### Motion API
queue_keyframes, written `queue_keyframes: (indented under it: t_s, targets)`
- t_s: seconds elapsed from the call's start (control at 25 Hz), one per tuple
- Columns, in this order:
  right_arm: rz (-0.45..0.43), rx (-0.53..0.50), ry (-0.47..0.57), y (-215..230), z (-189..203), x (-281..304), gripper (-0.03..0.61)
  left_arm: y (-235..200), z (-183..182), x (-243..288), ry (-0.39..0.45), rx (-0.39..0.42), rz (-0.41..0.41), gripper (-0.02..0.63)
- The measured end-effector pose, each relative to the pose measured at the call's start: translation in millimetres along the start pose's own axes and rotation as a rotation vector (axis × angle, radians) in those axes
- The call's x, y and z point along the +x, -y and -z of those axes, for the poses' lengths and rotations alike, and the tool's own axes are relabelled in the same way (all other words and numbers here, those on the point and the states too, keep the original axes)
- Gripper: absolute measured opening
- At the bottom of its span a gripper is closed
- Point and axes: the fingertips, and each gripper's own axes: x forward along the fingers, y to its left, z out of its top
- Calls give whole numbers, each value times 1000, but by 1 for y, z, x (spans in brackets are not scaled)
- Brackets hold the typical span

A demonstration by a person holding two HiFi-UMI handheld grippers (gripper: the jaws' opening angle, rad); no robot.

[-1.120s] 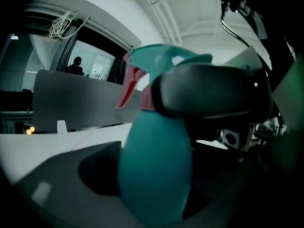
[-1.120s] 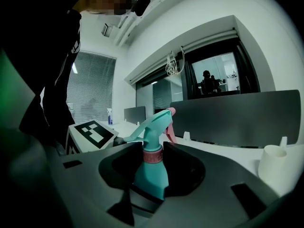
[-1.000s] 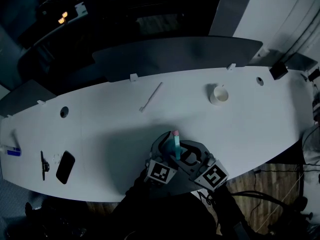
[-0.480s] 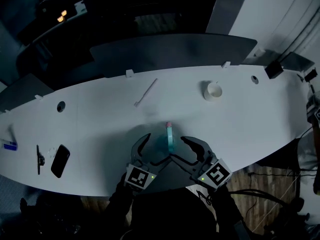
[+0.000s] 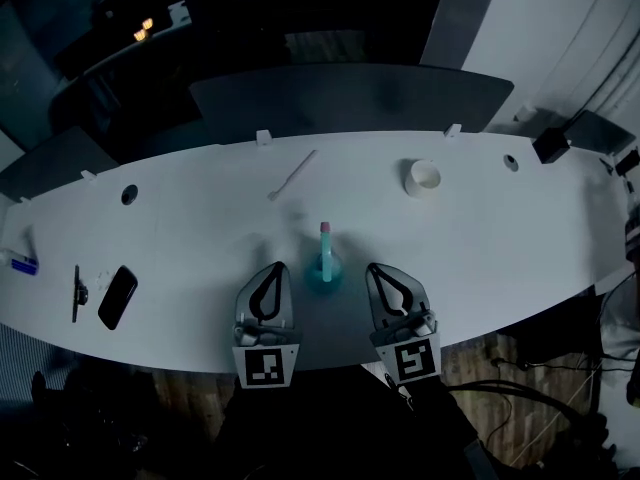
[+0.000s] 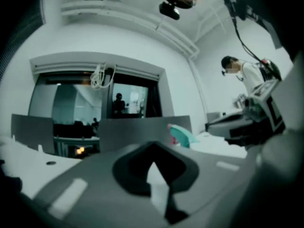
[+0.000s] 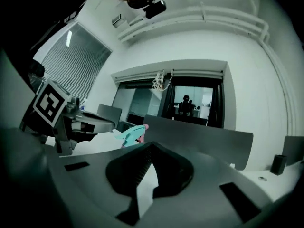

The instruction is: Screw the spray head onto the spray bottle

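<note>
The spray bottle (image 5: 325, 266) stands upright on the white table (image 5: 500, 238), its teal spray head (image 5: 324, 240) with a pink tip on top. My left gripper (image 5: 275, 267) lies just left of it and my right gripper (image 5: 379, 268) just right, both apart from it. Both pairs of jaws have just been closing and are now shut with nothing between them. In the left gripper view the spray head (image 6: 181, 135) shows past my shut left gripper (image 6: 153, 147). The right gripper view shows the spray head (image 7: 129, 134) to the left of my shut right gripper (image 7: 151, 145).
A white cup (image 5: 425, 178) and a thin white stick (image 5: 292, 175) lie farther back on the table. A black phone (image 5: 117, 296) and a small black tool (image 5: 76, 294) lie at the left. A grey partition (image 5: 350, 98) runs behind the table. A person (image 6: 240, 75) stands in the background.
Both grippers let go of the bottle, opened wide, drew back toward the table's near edge and shut empty. The bottle now stands alone between them.
</note>
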Motion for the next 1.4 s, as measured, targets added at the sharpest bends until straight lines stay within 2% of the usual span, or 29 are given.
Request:
queue_keyframes:
  t_s: [0.12,0.24,0.44,0.72,0.84,1.04,1.24,1.4]
  targets:
    - [49,22,40,-5,-11,-3,5,0,-19,-9,34,26,-57,3]
    - [84,43,68,-12,-20,-7,5,1,-31,-20,44,45,-78,3]
    - [163,49,101,-25,-38,-19,6,-7,-41,-48,46,145,-127,3]
    - [267,11,109,-71,-63,-59,6,-19,-43,-114,52,47,-132,3]
    - [278,12,123,-96,-75,-81,6,-17,-42,-146,45,49,-109,3]
    - [282,42,129,-120,-84,-113,6,-8,-50,-181,80,50,-101,3]
    - [264,44,126,-125,-90,-134,6,9,-60,-197,96,82,-102,3]
    - [243,38,165,-122,-101,-145,6,21,-71,-203,111,91,-126,3]
